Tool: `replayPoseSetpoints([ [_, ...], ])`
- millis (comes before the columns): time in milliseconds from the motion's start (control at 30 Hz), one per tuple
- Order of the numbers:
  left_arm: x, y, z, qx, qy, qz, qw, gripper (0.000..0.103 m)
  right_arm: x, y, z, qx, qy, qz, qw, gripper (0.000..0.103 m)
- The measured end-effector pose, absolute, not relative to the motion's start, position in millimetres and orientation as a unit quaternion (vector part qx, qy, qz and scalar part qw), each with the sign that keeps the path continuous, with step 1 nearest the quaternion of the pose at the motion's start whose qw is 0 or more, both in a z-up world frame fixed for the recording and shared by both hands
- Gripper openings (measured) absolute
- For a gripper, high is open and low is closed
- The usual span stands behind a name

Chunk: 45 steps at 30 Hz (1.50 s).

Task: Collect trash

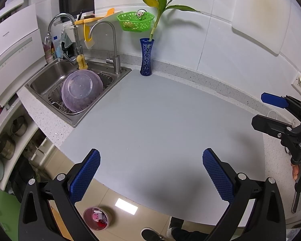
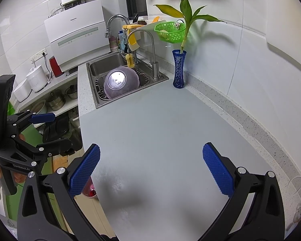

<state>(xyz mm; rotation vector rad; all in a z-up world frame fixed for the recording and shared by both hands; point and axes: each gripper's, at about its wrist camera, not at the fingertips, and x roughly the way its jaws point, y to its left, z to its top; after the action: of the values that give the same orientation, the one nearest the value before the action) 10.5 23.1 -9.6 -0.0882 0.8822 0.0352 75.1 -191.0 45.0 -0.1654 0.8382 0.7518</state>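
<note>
Red-lined bin (image 2: 89, 189) on the floor — mostly hidden behind the right claw's finger (image 2: 84, 169) and counter edge (image 2: 102, 204).

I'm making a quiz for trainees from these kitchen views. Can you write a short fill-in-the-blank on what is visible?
1. The plant stem stands in a ____ vase.
2. The purple bowl lies upside down in the ____.
3. Both the left gripper and the right gripper are ____.
4. The basket on the wall is ____.

Missing words: blue; sink; open; green
</note>
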Motion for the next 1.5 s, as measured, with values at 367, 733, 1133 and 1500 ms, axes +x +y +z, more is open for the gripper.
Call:
replayPoseSetpoints([
  [367, 10.8, 23.2, -9.7, -0.041, 0.427, 0.018, 0.903, 0.098, 78.5, -189.8, 43.2, -0.079, 0.398, 0.354, 0.843, 0.1],
  [733, 11.8, 23.8, -10.0, -0.041, 0.426, 0.016, 0.903, 0.098, 77.0, -189.4, 43.5, -0.078, 0.399, 0.353, 0.843, 0.1],
  [1133, 15.6, 25.6, -9.2, -0.042, 0.428, 0.017, 0.903, 0.098, 78.5, -189.3, 43.0, -0.078, 0.399, 0.353, 0.843, 0.1],
  [1500, 15.8, 25.7, -9.4, -0.043, 0.427, 0.016, 0.903, 0.098, 78.2, -188.9, 41.9, -0.078, 0.4, 0.353, 0.842, 0.1],
])
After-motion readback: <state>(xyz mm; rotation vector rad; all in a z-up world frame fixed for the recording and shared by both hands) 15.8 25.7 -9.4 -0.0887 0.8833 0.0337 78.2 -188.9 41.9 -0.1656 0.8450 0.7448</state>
